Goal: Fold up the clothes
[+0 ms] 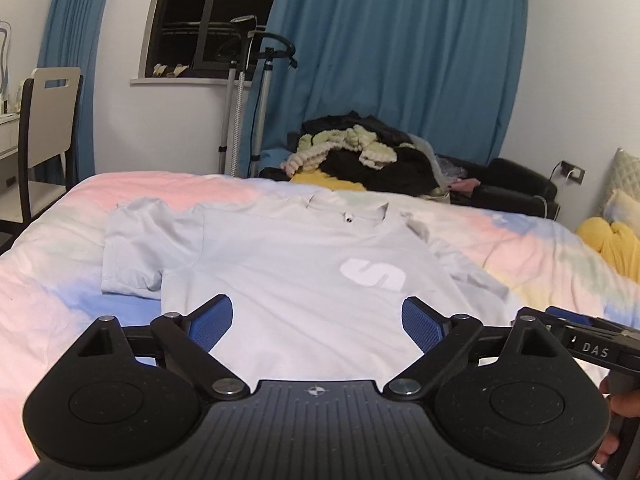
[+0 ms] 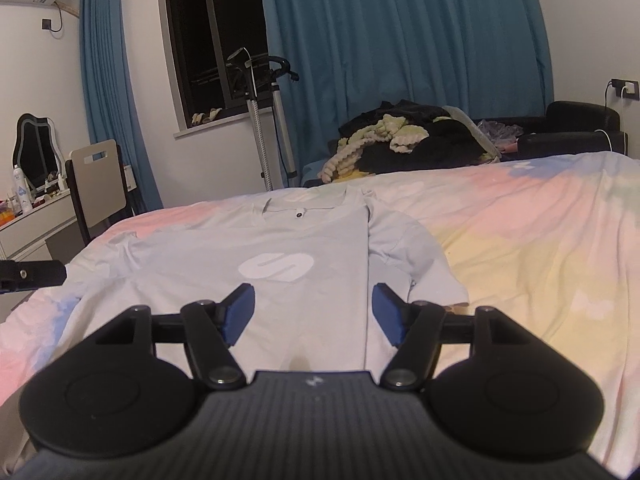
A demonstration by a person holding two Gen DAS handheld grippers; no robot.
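Observation:
A light grey T-shirt (image 1: 288, 264) with a white S logo (image 1: 372, 274) lies flat, front up, on the pastel bedcover (image 1: 60, 280), collar away from me. My left gripper (image 1: 318, 322) hovers over the shirt's lower part, open, with nothing between its blue pads (image 1: 216, 320). In the right wrist view the same T-shirt (image 2: 200, 280) shows a straight lengthwise edge on its right side, and one sleeve (image 2: 412, 256) sticks out beyond it. My right gripper (image 2: 313, 314) stands open above that edge near the hem, holding nothing.
Behind the bed, a pile of dark and fluffy clothes (image 1: 360, 152) sits on a black sofa (image 1: 512, 180). A garment steamer stand (image 1: 260, 80) is by the window. A chair (image 1: 48, 128) and desk are on the left, and yellow pillows (image 1: 608, 240) on the right.

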